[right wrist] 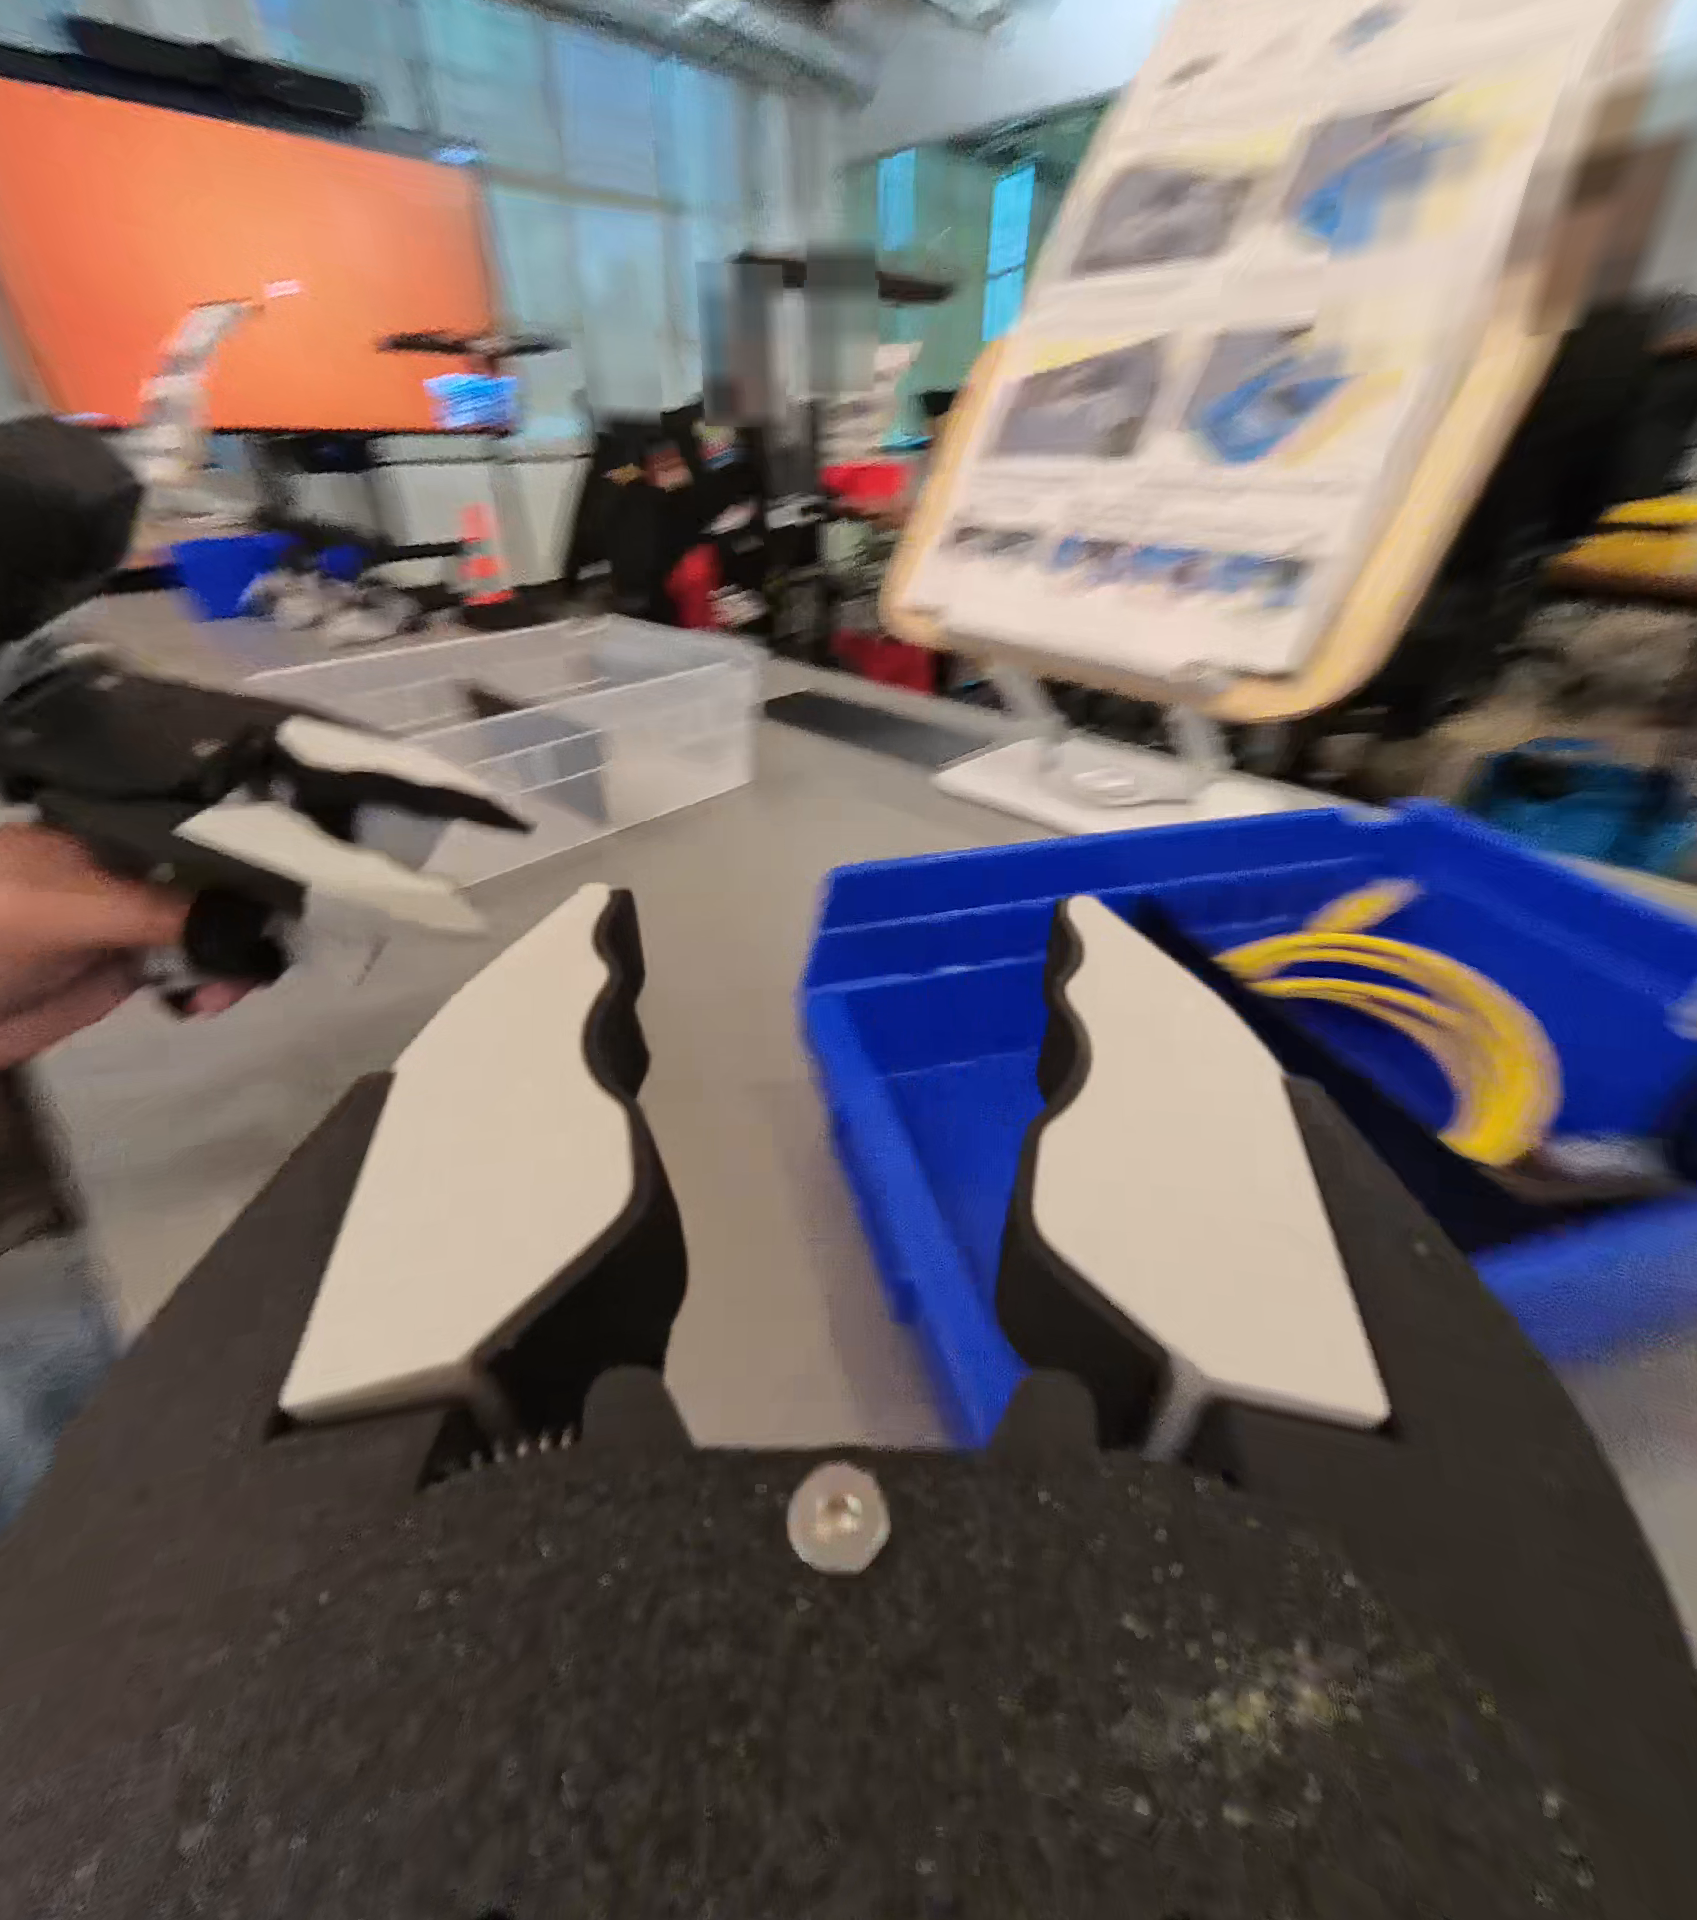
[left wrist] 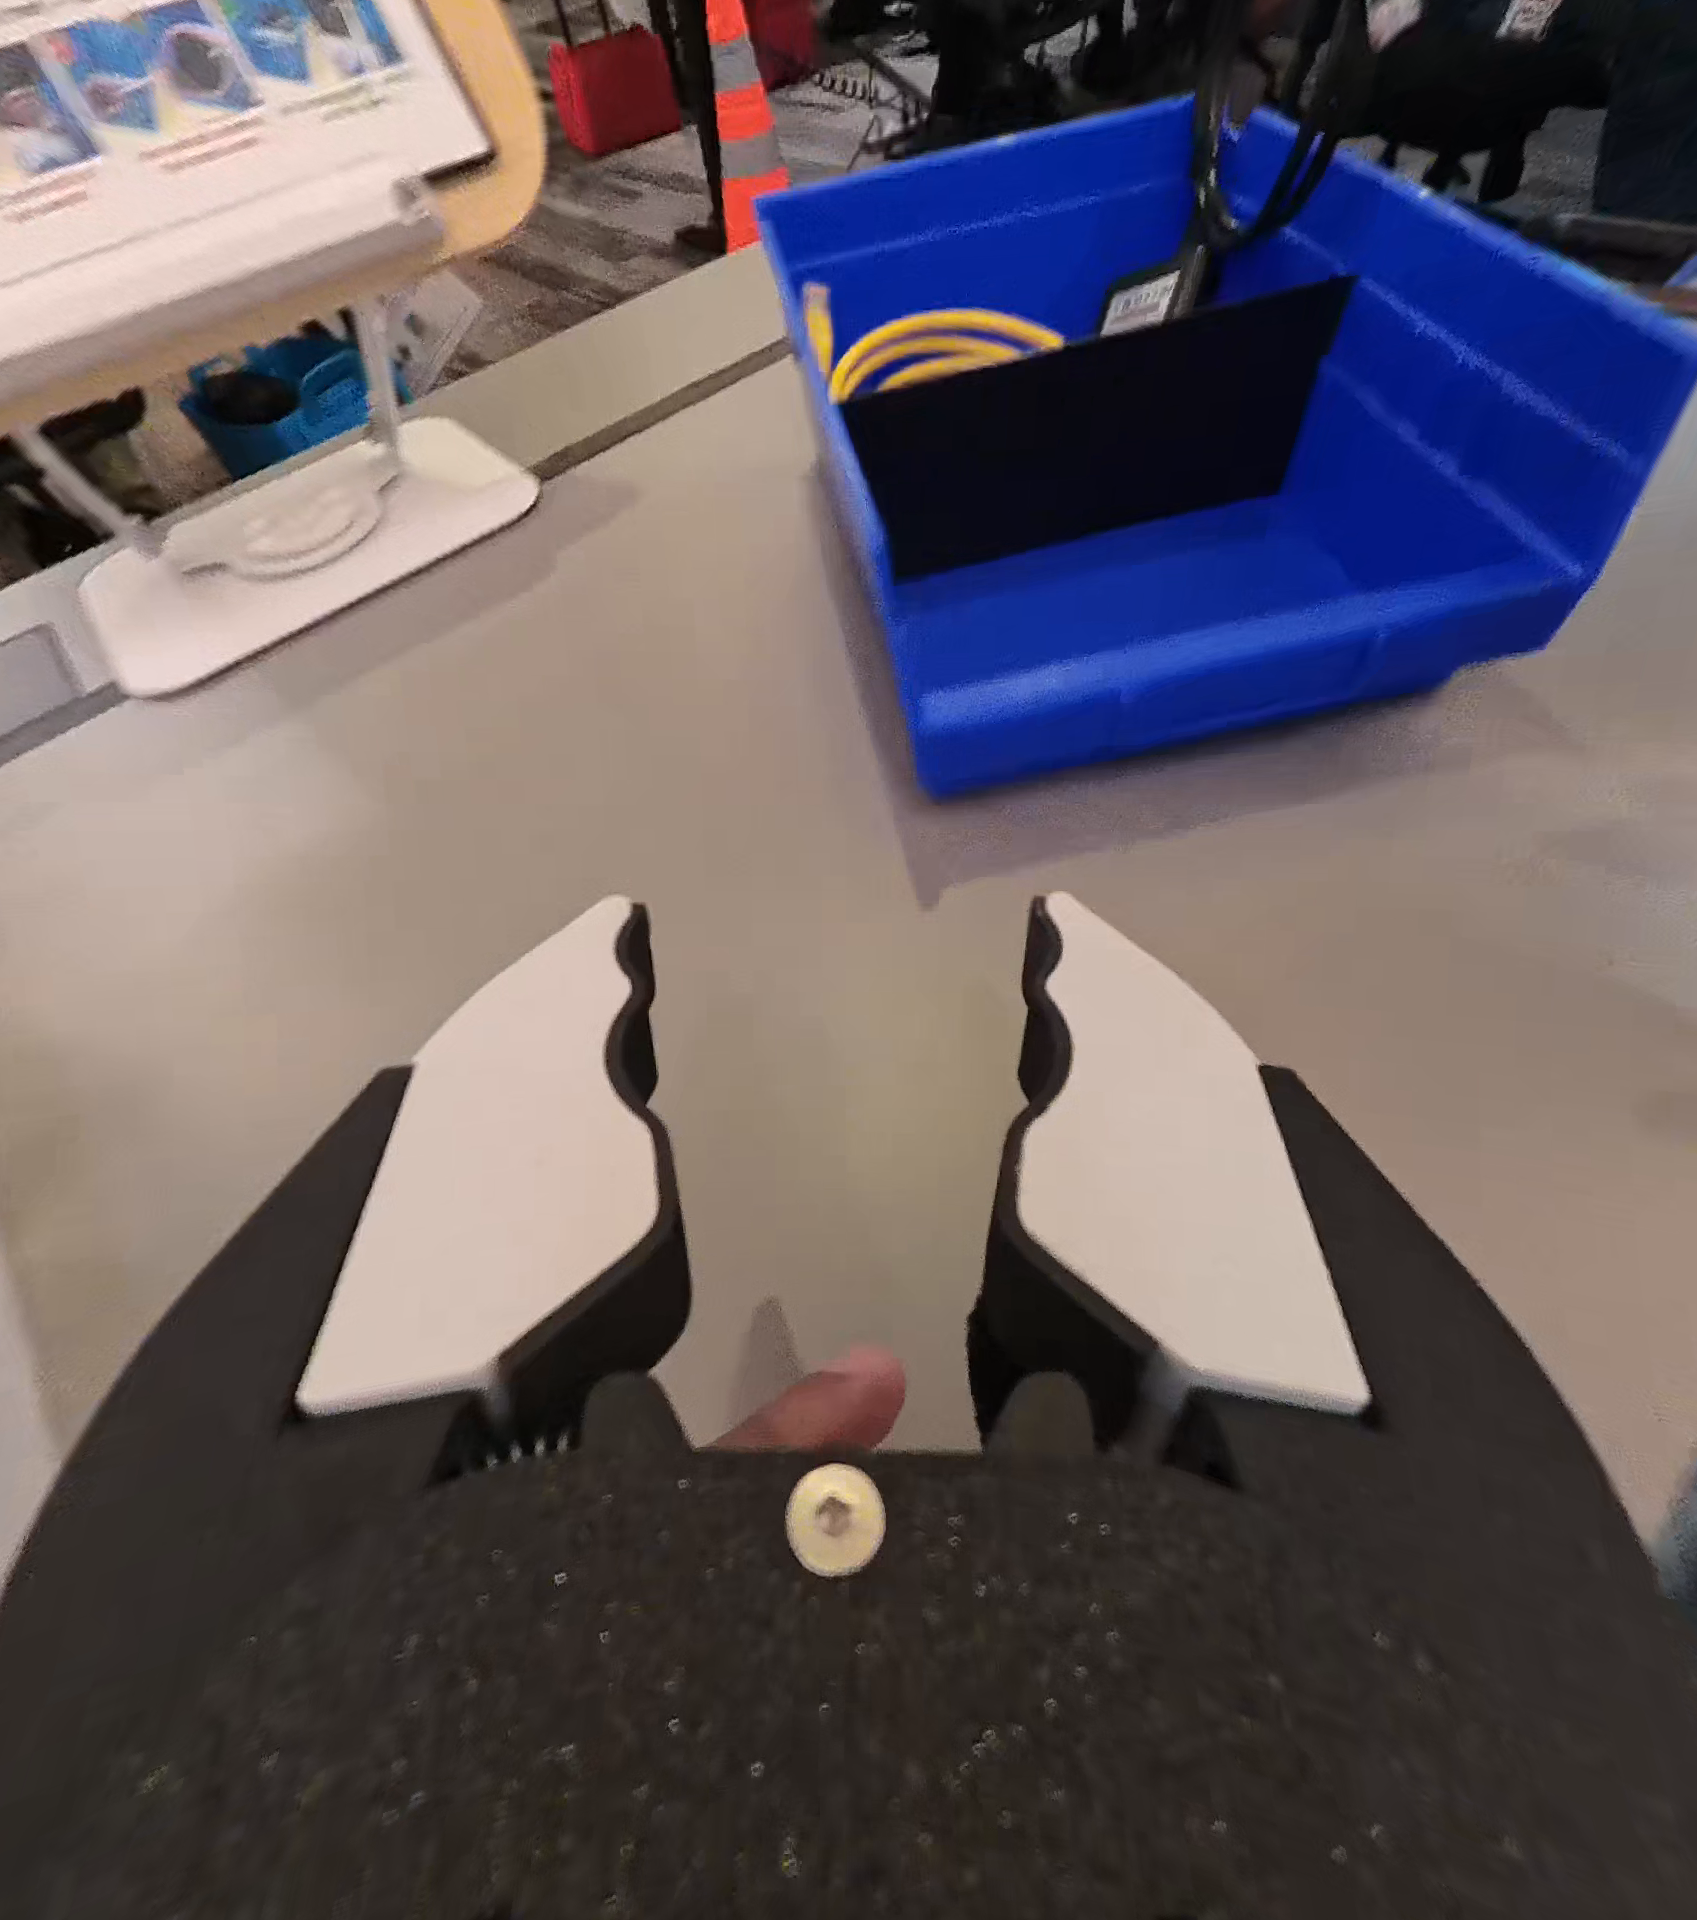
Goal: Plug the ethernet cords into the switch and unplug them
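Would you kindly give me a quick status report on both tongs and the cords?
Left tongs open, empty, over table. Right tongs open, empty, at bin. Yellow cord coiled behind divider. Switch not seen.

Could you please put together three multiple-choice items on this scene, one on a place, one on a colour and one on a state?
1. Where does the coiled cable lie?
A. On the bare table
B. In the blue bin, behind its dark divider
C. In the clear box

2. What colour is that cable?
A. Yellow
B. Red
C. Green

3. How does the left gripper stand?
A. Shut on a plug
B. Shut on the bin's wall
C. Open, holding nothing, above the grey table

Answers: 1 B, the coil sits in the bin's far compartment; 2 A, it is plainly yellow in both views; 3 C, only bare table shows between its spread fingers.
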A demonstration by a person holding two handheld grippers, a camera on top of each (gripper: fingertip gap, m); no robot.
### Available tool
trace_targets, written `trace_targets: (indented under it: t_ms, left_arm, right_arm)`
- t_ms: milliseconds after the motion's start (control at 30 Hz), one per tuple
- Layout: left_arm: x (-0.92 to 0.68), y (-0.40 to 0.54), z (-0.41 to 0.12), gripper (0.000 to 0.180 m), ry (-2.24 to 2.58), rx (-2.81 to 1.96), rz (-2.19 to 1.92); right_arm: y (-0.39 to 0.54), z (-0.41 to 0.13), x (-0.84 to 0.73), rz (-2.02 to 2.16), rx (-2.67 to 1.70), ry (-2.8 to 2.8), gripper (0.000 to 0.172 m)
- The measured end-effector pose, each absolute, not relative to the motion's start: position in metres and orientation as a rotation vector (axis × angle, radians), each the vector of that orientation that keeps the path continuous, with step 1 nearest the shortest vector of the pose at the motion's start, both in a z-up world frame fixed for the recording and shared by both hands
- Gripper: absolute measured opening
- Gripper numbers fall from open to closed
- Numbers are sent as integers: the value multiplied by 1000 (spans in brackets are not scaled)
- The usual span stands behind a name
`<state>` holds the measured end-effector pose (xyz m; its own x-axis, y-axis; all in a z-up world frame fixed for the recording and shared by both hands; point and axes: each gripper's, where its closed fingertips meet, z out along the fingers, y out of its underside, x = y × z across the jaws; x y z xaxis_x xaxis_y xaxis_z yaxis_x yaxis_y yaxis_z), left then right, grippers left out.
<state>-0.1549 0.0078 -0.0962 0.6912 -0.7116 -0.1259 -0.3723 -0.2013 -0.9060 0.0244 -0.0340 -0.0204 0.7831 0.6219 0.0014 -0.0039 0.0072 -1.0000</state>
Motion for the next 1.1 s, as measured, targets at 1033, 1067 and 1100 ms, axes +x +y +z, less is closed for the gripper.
trace_targets:
  t_ms: [1033,1067,1100]
  left_arm:
    - [-273,64,-99,9,337,-2135,-104]
    - [-284,60,-107,11,325,-2145,-100]
    - [-292,55,-118,11,323,-2156,-91]
  right_arm:
    - [65,-109,-81,166,-2020,-154,3]
    - [67,-117,-92,183,-2038,-173,3]
    - [67,-125,-101,197,-2037,-183,3]
